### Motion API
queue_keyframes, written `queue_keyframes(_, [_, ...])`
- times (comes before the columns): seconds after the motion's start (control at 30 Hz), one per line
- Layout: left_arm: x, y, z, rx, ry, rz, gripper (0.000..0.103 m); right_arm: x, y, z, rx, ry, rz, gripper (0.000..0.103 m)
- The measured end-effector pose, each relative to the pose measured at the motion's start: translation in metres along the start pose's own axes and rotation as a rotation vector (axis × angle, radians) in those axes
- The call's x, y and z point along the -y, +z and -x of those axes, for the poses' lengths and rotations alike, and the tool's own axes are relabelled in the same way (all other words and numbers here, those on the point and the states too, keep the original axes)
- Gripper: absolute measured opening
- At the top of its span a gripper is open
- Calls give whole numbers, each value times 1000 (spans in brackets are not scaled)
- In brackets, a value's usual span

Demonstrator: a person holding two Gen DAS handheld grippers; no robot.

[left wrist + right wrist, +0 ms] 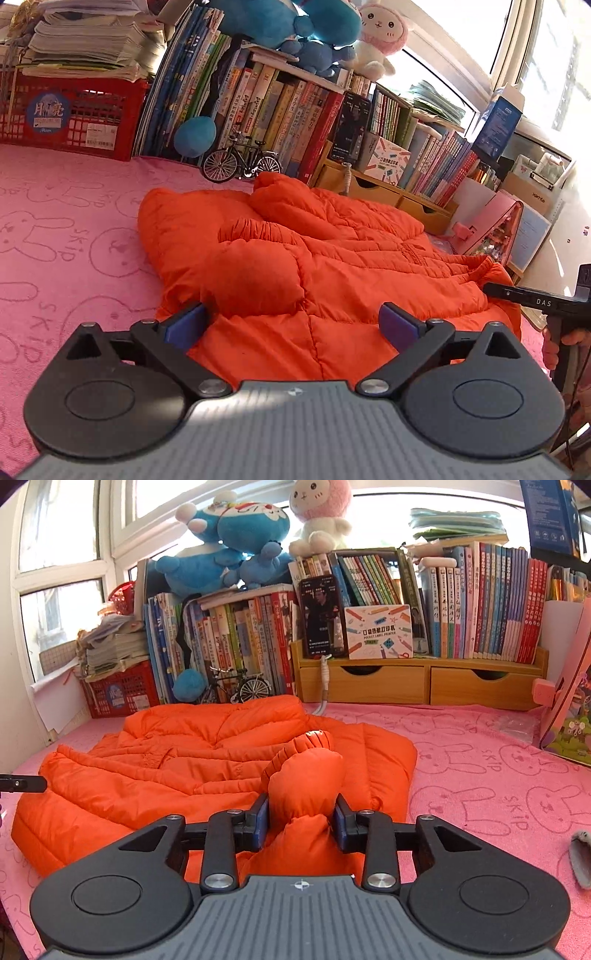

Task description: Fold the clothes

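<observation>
Pink bunny-print cover (480,760) spread over the whole surface. Behind it, rows of books (491,602) on a wooden shelf with two drawers (421,683). Blue plush toy (236,546) and pink-and-white plush toy (319,513) on top. Red crate (74,110) under paper stacks. Bright windows (59,554), sunny light.

The jacket (332,258) is plain bright orange. The cloth (66,236) under it is pink with a rabbit-outline pattern. A crate (74,118) is red; two plush toys (229,554) are blue.
</observation>
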State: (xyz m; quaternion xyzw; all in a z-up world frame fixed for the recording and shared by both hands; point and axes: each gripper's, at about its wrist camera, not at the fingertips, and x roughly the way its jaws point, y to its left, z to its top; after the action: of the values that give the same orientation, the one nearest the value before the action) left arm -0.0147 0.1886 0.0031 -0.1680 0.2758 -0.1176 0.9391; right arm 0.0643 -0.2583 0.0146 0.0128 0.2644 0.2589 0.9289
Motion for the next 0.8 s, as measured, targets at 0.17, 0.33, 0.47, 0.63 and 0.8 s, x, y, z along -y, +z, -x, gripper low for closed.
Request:
queue_keyframes(0.17, [-10, -3, -13, -21, -38, 85, 86, 16, -11, -19, -74, 74, -73, 73])
queue_keyframes(0.33, [-5, -11, 0, 33, -81, 44, 44, 21, -18, -20, -91, 161, -131, 76])
queue_keyframes(0.47, [-7, -10, -7, -35, -47, 15, 62, 20, -16, -15, -97, 208, -103, 76])
queue_keyframes(0.63, [-21, -11, -4, -75, -168, 78, 81, 25, -16, -9, -121, 241, -104, 76])
queue_keyframes(0.8, [-38, -16, -1, -119, -312, 152, 90, 35, -23, 2, -149, 307, -117, 77])
